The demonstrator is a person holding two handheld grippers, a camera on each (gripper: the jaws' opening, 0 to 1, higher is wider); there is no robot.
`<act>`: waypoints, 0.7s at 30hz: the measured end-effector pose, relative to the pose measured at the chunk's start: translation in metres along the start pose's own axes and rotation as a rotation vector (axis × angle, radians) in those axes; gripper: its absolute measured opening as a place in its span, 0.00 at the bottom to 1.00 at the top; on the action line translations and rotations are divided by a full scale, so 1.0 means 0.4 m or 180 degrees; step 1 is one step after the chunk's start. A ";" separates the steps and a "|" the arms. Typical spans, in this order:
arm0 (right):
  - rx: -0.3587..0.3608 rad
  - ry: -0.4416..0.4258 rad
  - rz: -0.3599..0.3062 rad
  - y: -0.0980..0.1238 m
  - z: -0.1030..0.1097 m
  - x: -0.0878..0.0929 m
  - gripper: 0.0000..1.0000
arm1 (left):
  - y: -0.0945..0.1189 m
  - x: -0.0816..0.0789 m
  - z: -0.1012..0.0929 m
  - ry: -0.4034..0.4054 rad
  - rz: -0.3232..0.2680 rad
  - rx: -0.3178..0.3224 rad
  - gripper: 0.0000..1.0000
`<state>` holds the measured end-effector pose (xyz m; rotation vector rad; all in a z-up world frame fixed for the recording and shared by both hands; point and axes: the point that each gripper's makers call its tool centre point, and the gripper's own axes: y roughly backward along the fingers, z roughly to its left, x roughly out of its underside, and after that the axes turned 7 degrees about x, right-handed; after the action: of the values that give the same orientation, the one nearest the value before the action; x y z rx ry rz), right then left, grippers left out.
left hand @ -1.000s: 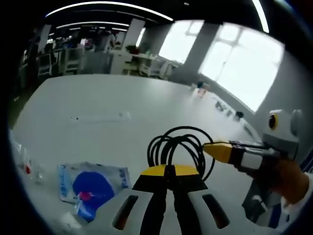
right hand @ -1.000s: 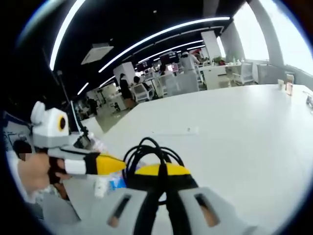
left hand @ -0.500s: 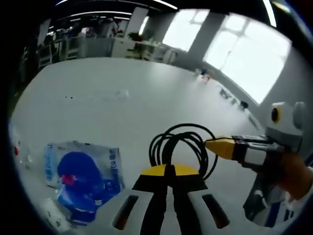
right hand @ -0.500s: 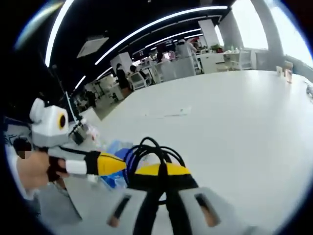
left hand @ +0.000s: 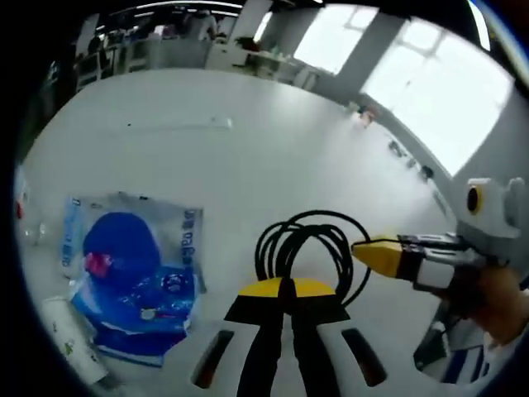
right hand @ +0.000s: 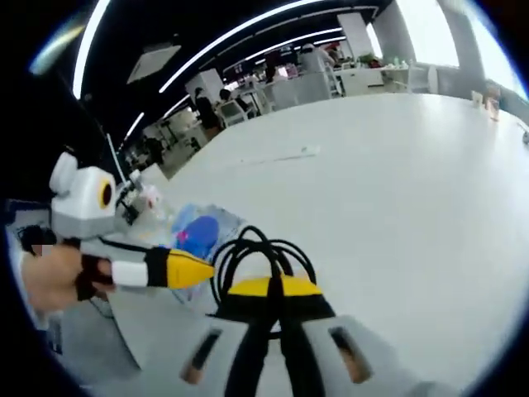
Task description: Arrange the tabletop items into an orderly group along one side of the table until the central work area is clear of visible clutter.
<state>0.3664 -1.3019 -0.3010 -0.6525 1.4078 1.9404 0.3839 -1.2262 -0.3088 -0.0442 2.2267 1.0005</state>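
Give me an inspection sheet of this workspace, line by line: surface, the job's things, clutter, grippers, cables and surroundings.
Surface: white table, mostly bare toward its far end.
Job's things: coiled black cable held up at both grippers' tips; blue and clear plastic packet lying flat on the table.
Clutter: small white packet beside the blue packet; a thin clear strip farther out; small items at the far edge, too small to tell.
Grippers: left gripper and right gripper both shut on the coil, jaws together.
Cables: the black coil; nothing else seen.
Surroundings: open office with desks, ceiling light strips and bright windows.
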 end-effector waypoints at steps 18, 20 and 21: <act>0.0100 0.0262 0.0293 -0.044 -0.037 0.103 0.00 | -0.049 0.083 0.028 -0.0141 0.0312 -0.0216 0.00; 0.0127 0.0394 0.0359 -0.046 -0.040 0.115 0.00 | -0.051 0.094 0.031 -0.0149 0.0350 -0.0231 0.00; 0.0130 0.0452 0.0412 -0.048 -0.040 0.124 0.01 | -0.053 0.101 0.033 -0.0145 0.0376 -0.0238 0.00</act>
<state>0.3478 -1.3026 -0.3535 -0.7075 1.6084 1.9921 0.3667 -1.2229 -0.3531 0.0772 2.1706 1.1371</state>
